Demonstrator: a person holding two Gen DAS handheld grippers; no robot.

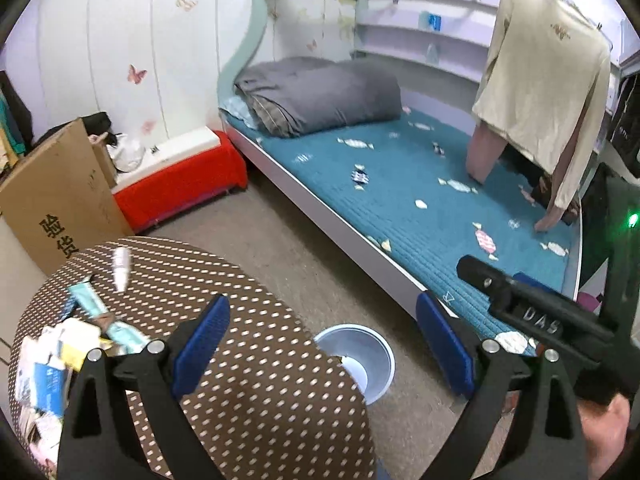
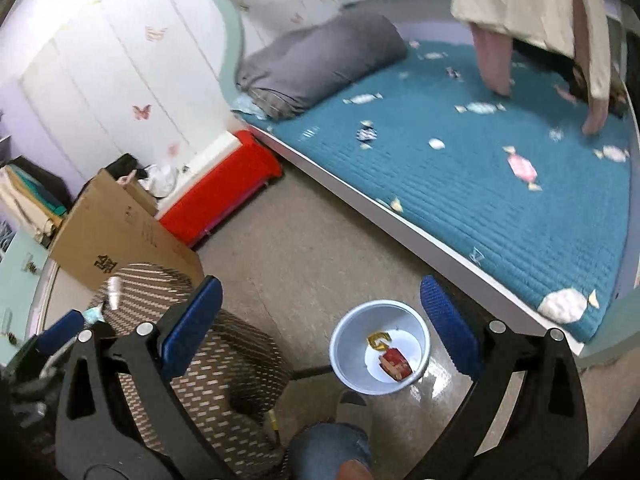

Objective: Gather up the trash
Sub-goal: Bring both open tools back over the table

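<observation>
1. Trash: a heap of wrappers and small cartons (image 1: 60, 360) lies on the left part of the round dotted surface (image 1: 248, 380); a teal wrapper (image 1: 86, 300) and a white tube (image 1: 121, 270) lie a little further back on it.
2. Bin (image 2: 380, 346): on the floor just beside the surface, between it and the bed (image 1: 420, 208). It already holds a red packet (image 2: 396, 364) and a gold scrap (image 2: 378, 340).
3. Left hand-held gripper (image 1: 320, 340): released, jaws wide, nothing between them; it hovers over the surface, to the right of the heap.
4. Right hand-held gripper (image 2: 320, 320): also released and empty, above the bin and the surface edge.
5. Judged step: reach for the next piece. Much trash remains, so the task is early.
6. To do it well: swing the left hand-held gripper left over the heap, pick one loose top piece, close on a raised edge.
7. Risk: flat wrappers slip; the heap sits near the rim and can be pushed off.
</observation>
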